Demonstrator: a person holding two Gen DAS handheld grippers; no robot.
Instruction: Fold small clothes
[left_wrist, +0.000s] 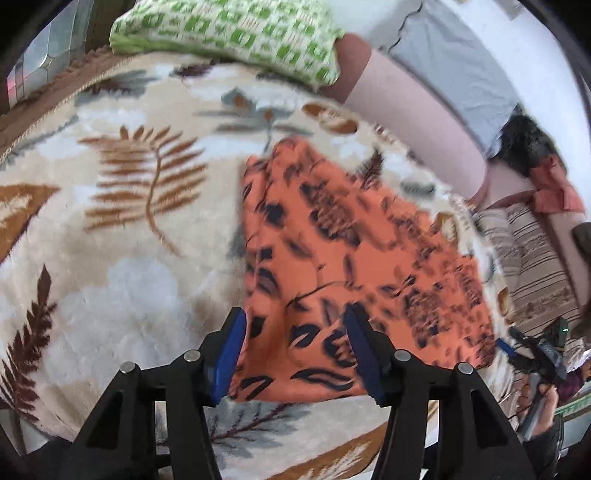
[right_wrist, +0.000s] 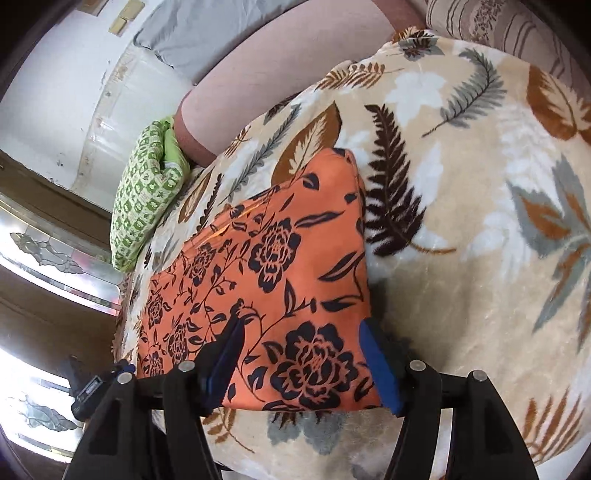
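An orange cloth with a dark flower print (left_wrist: 351, 251) lies flat and folded on a cream blanket with leaf patterns (left_wrist: 122, 229). My left gripper (left_wrist: 297, 317) hovers over the cloth's near left corner. Its blue pads (left_wrist: 229, 354) stand apart and do not press on the fabric. In the right wrist view, the same cloth (right_wrist: 280, 266) lies on the blanket (right_wrist: 461, 229). My right gripper (right_wrist: 303, 326) is open over the near right corner, with one pad (right_wrist: 380, 365) at the cloth's right edge. The fabric lies under both pairs of jaws, not pinched.
A green patterned pillow (left_wrist: 240, 33) (right_wrist: 147, 199) lies at the blanket's far edge, beside a pink bolster (left_wrist: 417, 129) (right_wrist: 258, 85). A grey pillow (left_wrist: 454, 62), a dark and orange pile of clothes (left_wrist: 528, 155) and a striped cushion (left_wrist: 532, 266) lie beyond it. A hand holds the other gripper (left_wrist: 543, 354).
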